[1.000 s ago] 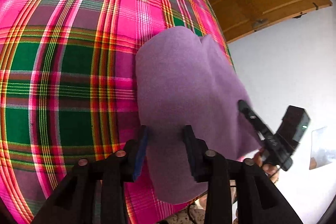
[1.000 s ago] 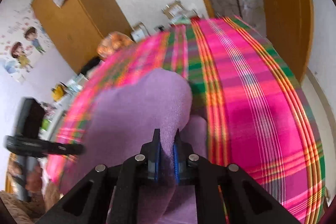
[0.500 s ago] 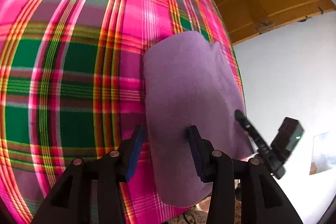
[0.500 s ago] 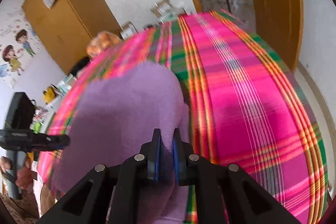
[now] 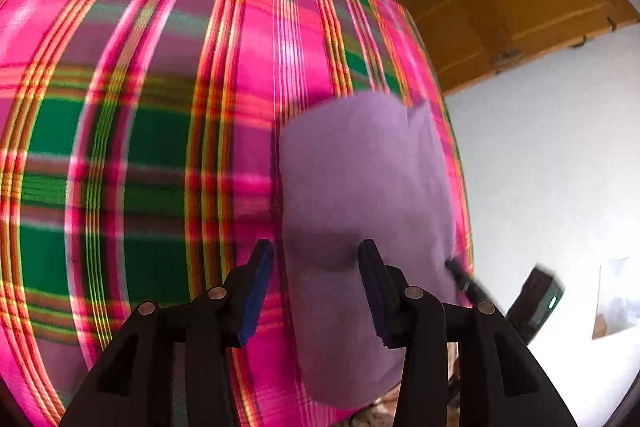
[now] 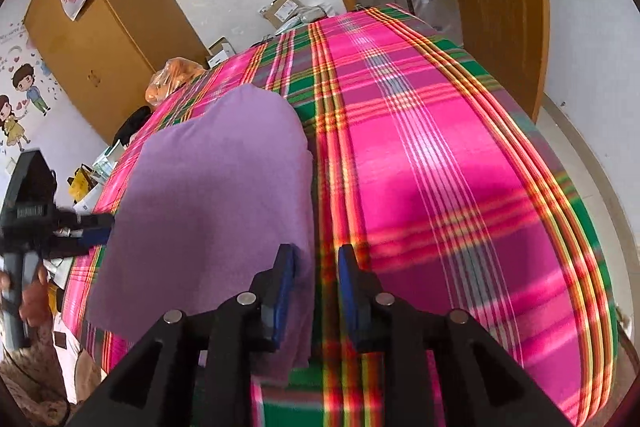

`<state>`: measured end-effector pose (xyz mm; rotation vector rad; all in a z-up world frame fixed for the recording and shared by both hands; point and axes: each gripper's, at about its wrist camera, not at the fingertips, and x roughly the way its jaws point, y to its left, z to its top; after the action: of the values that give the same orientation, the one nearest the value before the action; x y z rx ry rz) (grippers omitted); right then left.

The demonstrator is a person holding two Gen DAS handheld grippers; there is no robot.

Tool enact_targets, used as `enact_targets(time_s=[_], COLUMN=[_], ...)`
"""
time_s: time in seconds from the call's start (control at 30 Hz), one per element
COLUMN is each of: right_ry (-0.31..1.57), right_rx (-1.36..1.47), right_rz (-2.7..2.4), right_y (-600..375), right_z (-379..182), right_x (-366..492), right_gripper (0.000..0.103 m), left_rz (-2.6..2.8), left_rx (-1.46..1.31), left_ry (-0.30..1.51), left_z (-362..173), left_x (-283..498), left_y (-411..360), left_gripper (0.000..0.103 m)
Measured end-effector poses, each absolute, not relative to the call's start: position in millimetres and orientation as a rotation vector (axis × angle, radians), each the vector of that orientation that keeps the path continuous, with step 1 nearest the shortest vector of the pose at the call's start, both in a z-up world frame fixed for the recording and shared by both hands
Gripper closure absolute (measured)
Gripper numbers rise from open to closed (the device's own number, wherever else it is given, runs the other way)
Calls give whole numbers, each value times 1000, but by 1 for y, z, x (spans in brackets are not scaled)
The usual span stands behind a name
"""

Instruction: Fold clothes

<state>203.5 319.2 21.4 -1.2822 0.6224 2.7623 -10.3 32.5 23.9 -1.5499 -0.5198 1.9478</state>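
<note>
Resting: a folded purple cloth (image 5: 360,211) lies flat on a bed covered by a pink and green plaid blanket (image 5: 140,131).
Long axis: the cloth runs lengthwise away from both claws, its near end at the bed's near edge.
Left claw (image 5: 316,291): released, jaws wide apart, hovering over the cloth's near left edge; one pad sits past the cloth's edge over the plaid, the other over the purple fabric. Nothing is pinched.
Right claw (image 6: 316,287): jaws opening, letting go; the cloth's right edge lies just at the left pad, with plaid showing in the gap between the pads.
Cloth from right claw: ahead and to the left.
Cloth from left claw: straight ahead and a little right.
Nearer claw: both are at the near end, one at each long side.
Judgement: this fold looks laid down; any further fold would likely start from these near corners.
Background: wooden door (image 6: 500,7) and wardrobe (image 6: 100,27), well beyond the bed.
</note>
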Motion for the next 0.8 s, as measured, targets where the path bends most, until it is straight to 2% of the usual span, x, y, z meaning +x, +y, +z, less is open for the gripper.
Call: enact_targets(time_s=[0.07,0.13,0.17,0.43,0.6,0.8], right_ry=[603,552,522,344,289,223], right_rx=[-1289,-1299,-1293,-1096,-1098,-1205], right_rz=[2725,2680,2669,2748,2814,2862], right_y=[323,325,325,315,304,282], right_z=[19,17,18,63,72,64], right_x=[209,214,216,209,183,153], right_gripper=[79,88,89,88,88,88], left_rz=[1963,1971,1972,1972,1981,2007], left_rx=[-1542,-1554,-1555,-1562,-1600,-1636], left_ry=[-518,-523,-523,-499,-507,-455], left_z=[24,23,23,20,13,2], left_x=[-19,-28,-31,-54,-68,-75], left_y=[34,37,39,59,66,73], left_gripper=[57,57,57,57,56,44])
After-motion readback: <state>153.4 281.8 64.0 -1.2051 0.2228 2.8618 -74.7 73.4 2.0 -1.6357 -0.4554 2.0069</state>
